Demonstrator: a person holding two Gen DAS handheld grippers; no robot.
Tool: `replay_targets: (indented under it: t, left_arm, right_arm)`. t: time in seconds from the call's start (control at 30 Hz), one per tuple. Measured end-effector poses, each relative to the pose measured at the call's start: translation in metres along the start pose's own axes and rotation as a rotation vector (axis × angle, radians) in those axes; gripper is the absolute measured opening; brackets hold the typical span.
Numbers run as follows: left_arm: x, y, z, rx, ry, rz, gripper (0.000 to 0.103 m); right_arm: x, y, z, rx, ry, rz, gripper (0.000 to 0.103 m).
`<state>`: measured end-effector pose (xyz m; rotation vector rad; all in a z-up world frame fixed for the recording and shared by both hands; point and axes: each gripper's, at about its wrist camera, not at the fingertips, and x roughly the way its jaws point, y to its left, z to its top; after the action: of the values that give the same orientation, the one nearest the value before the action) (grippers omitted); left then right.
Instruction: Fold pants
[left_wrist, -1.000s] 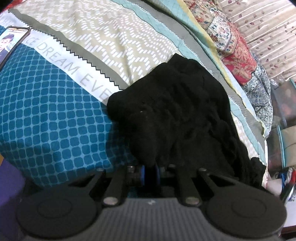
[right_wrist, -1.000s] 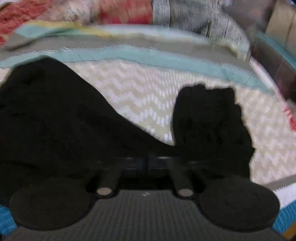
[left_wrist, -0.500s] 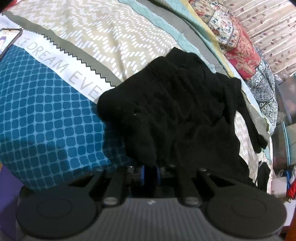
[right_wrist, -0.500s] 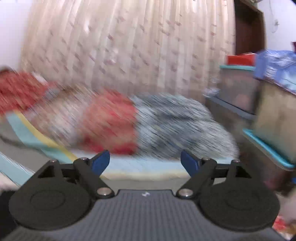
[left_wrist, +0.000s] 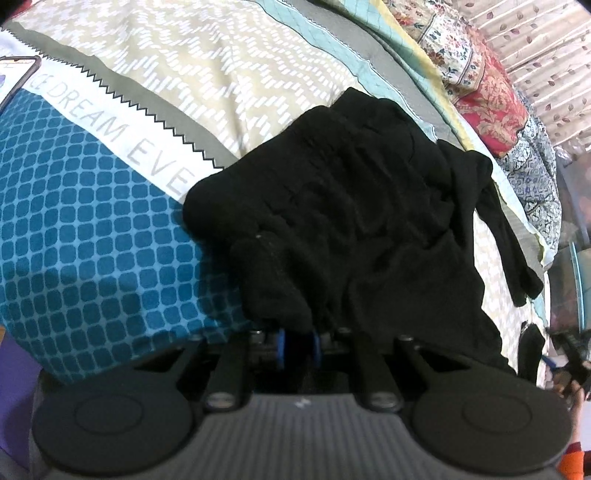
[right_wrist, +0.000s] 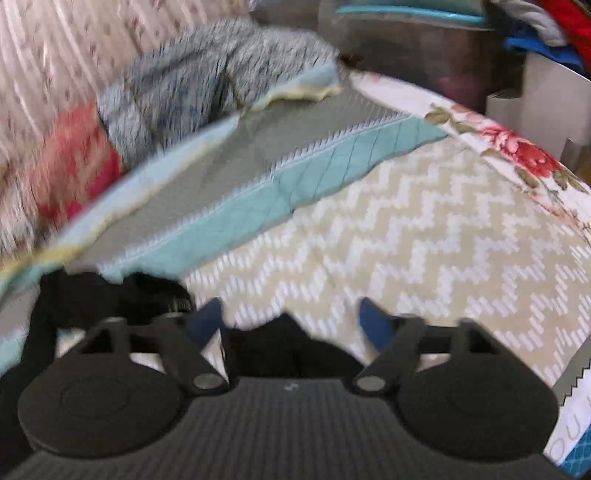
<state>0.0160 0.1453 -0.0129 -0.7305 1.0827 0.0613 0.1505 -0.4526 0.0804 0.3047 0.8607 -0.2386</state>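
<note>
- We see the black pants lying bunched on the bedspread, over the seam where its blue-checked panel meets the lettered white band and the beige zigzag panel
- Our left claw sits at the near edge of the pants, its blue pads pressed together on a fold of the black cloth, which rises out of the pinch and covers the fingertips
- One narrow strip of the pants trails off the far side of the pile, away from the blue-checked panel, and ends on the beige part of the bedspread
- A phone lies at the far corner of the lettered band, well apart from the pants
- Floral pillows line the bedspread's edge beyond the pants, with a patterned curtain behind them
- Our right claw stands wide, its blue fingers spread with nothing pinched between them
- In the right wrist view, dark cloth of the pants shows low, just behind the open fingers, and more of it lies beside the left finger; the view is blurred
- Ahead of the right claw the beige zigzag panel of the bedspread lies bare
</note>
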Motion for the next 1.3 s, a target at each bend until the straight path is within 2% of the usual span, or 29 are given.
replay_targets:
  t: [0.03, 0.07, 0.1, 0.13, 0.2, 0.3, 0.33, 0.4, 0.47, 0.53, 0.6, 0.67, 0.73, 0.8, 0.87, 0.93, 0.97, 1.0, 1.03, 1.07, 1.1, 1.17, 1.23, 1.3]
  left_arm:
    - [0.001, -0.001, 0.002, 0.002, 0.004, 0.001, 0.011]
    - [-0.001, 0.002, 0.005, 0.005, 0.008, -0.002, 0.010]
    - [-0.005, 0.002, 0.014, 0.003, 0.002, -0.006, 0.009]
    - [-0.014, 0.002, 0.030, -0.010, -0.024, -0.016, 0.009]
    - [-0.040, -0.005, 0.071, -0.046, -0.106, -0.074, 0.009]
    - [-0.107, -0.034, 0.125, -0.039, -0.314, -0.199, 0.009]
    - [-0.133, -0.047, 0.134, -0.012, -0.397, -0.232, 0.009]
    - [-0.167, -0.062, 0.135, 0.029, -0.498, -0.295, 0.009]
    - [-0.184, -0.067, 0.126, 0.059, -0.546, -0.322, 0.009]
    - [-0.184, -0.061, 0.111, 0.073, -0.535, -0.312, 0.009]
    - [-0.167, -0.046, 0.095, 0.060, -0.468, -0.259, 0.009]
    - [-0.142, -0.023, 0.075, 0.032, -0.379, -0.187, 0.009]
    - [-0.107, 0.007, 0.054, -0.034, -0.241, -0.122, 0.009]
    - [-0.080, 0.035, 0.035, -0.104, -0.132, -0.085, 0.009]
    - [-0.057, 0.056, 0.017, -0.148, -0.045, -0.053, 0.009]
    - [-0.043, 0.061, 0.004, -0.143, -0.006, -0.008, 0.010]
    - [-0.041, 0.061, 0.002, -0.130, 0.007, 0.011, 0.012]
    - [-0.044, 0.061, 0.003, -0.125, 0.013, 0.019, 0.017]
    - [-0.050, 0.062, 0.004, -0.120, 0.004, 0.010, 0.018]
    - [-0.058, 0.063, 0.005, -0.111, -0.010, 0.000, 0.019]
    - [-0.069, 0.064, 0.004, -0.094, -0.036, 0.002, 0.025]
    - [-0.092, 0.069, 0.002, -0.060, -0.104, 0.024, 0.037]
    - [-0.115, 0.077, 0.005, -0.052, -0.172, 0.038, 0.039]
    - [-0.129, 0.078, 0.025, -0.040, -0.240, 0.072, 0.039]
  right_arm:
    - [0.020, 0.011, 0.004, -0.043, 0.036, -0.040, 0.068]
    - [0.030, 0.012, 0.002, -0.076, 0.074, -0.071, 0.018]
    - [0.033, 0.009, -0.001, -0.063, 0.117, -0.076, 0.017]
    - [0.031, 0.004, 0.005, -0.008, 0.116, -0.074, 0.015]
    - [0.011, -0.008, 0.031, 0.128, 0.051, -0.006, 0.015]
    - [-0.038, -0.010, 0.081, 0.265, -0.100, 0.053, 0.015]
    - [-0.058, -0.011, 0.097, 0.298, -0.157, 0.077, 0.015]
    - [-0.087, -0.015, 0.119, 0.341, -0.247, 0.115, 0.012]
    - [-0.107, -0.022, 0.128, 0.360, -0.323, 0.135, 0.012]
    - [-0.121, -0.038, 0.121, 0.390, -0.352, 0.143, 0.012]
    - [-0.123, -0.055, 0.100, 0.403, -0.348, 0.123, 0.012]
    - [-0.121, -0.073, 0.070, 0.406, -0.325, 0.087, 0.012]
    - [-0.119, -0.094, 0.039, 0.417, -0.298, 0.045, 0.012]
    - [-0.117, -0.117, 0.005, 0.447, -0.262, -0.002, 0.012]
    - [-0.111, -0.131, -0.024, 0.460, -0.206, -0.067, 0.012]
    - [-0.100, -0.137, -0.044, 0.430, -0.150, -0.165, 0.012]
    - [-0.095, -0.138, -0.053, 0.395, -0.128, -0.233, 0.019]
    - [-0.091, -0.141, -0.059, 0.378, -0.111, -0.276, 0.020]
    - [-0.092, -0.145, -0.062, 0.393, -0.115, -0.320, 0.027]
    - [-0.097, -0.151, -0.063, 0.426, -0.138, -0.349, 0.043]
    - [-0.104, -0.156, -0.064, 0.469, -0.173, -0.358, 0.046]
    - [-0.118, -0.161, -0.056, 0.538, -0.243, -0.374, 0.046]
    - [-0.125, -0.151, -0.044, 0.511, -0.286, -0.342, 0.046]
    - [-0.123, -0.127, -0.030, 0.444, -0.301, -0.266, 0.046]
